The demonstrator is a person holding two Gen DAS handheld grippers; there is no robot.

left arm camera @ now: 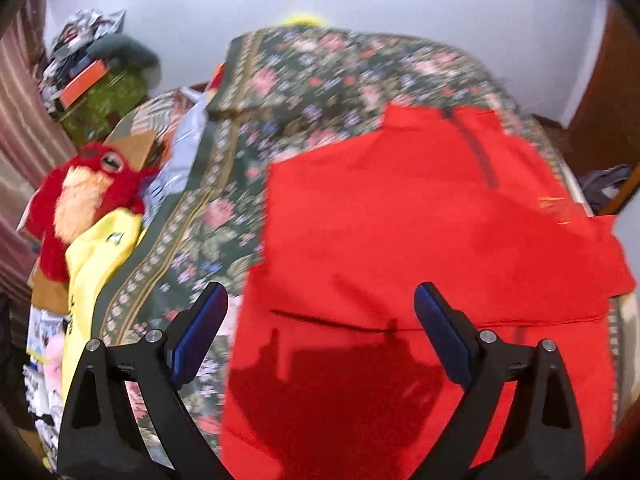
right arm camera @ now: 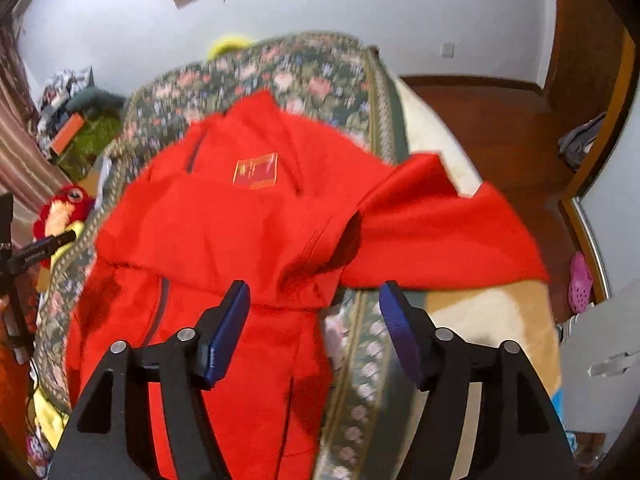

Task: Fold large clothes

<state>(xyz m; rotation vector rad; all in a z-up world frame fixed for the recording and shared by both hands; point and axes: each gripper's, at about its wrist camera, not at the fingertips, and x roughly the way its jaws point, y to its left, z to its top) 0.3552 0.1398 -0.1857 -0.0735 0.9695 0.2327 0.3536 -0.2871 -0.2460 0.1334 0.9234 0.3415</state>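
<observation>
A red jacket (right arm camera: 248, 240) is spread on a floral bedspread (left arm camera: 312, 80), one sleeve (right arm camera: 444, 232) lying out to the right. The left gripper (left arm camera: 320, 300) and right gripper (right arm camera: 314, 296) are held above it, jaws apart, nothing gripped.

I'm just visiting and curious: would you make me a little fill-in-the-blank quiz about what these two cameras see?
1. The jacket spread on the bed is ____.
2. The bedspread under it has a ____ pattern.
3. The left gripper and right gripper both have their jaws ____.
4. The plush toy lies on the jacket's ____ side.

Missing words: red; floral; open; left
</observation>
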